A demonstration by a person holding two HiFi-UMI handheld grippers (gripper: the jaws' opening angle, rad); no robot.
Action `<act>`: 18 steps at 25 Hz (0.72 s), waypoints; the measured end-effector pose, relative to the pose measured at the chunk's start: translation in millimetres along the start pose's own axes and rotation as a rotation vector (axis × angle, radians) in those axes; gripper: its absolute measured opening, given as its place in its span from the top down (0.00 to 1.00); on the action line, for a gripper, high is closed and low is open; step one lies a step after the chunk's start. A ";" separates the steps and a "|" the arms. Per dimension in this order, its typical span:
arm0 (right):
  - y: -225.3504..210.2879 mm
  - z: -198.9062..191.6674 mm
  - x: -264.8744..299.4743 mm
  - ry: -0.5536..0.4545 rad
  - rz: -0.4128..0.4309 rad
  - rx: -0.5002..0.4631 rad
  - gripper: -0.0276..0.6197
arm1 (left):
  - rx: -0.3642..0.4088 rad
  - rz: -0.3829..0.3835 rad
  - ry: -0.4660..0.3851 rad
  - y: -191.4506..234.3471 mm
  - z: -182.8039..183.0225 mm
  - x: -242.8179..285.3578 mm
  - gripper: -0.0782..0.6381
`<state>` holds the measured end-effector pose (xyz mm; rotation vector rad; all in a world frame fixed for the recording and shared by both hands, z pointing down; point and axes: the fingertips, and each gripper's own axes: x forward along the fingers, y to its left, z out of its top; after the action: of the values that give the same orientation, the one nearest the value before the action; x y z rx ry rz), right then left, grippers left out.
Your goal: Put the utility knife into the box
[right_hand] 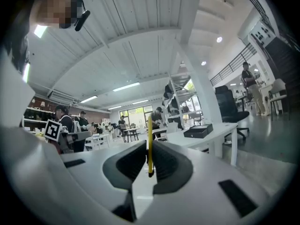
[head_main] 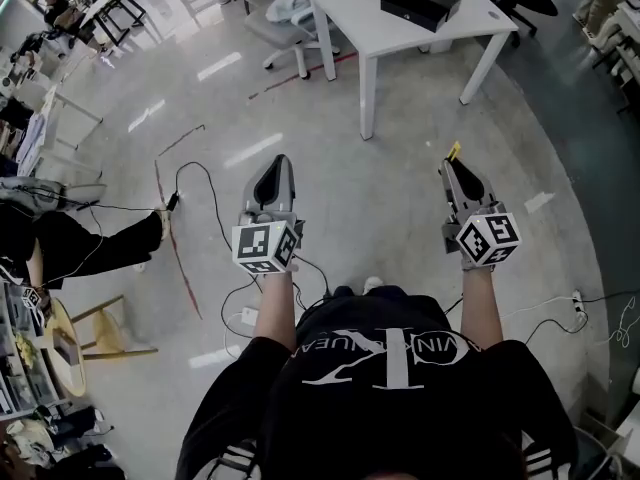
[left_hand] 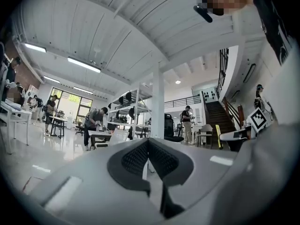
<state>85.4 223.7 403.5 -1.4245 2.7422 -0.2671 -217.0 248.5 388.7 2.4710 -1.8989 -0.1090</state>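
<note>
Over grey floor (head_main: pixel 400 198), right gripper (right_hand: pixel 149 146) clamps the yellow utility knife (right_hand: pixel 149 130).

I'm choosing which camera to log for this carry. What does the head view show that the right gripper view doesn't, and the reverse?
Only the head view: the person's black shirt, the floor underfoot, and the left tool with its jaws together on nothing. Only the right gripper view: the ceiling, distant people, and the jaws' pads pressed against the blade's flat sides. Both: the yellow utility knife clamped in the right tool, and the black box on the white table ahead.
</note>
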 end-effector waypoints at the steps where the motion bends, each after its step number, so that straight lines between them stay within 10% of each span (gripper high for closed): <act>1: -1.3 0.6 0.6 -0.001 0.000 -0.006 0.88 | 0.000 0.002 -0.004 -0.1 0.4 1.5 0.88; 18: -50.7 -7.9 -26.7 0.027 -0.072 -0.078 0.89 | -0.007 -0.005 -0.007 -30.8 -10.4 19.5 0.88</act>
<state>140.8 218.0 418.8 -1.5525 2.7549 -0.1847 -181.6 237.4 396.4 2.4742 -1.8915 -0.1246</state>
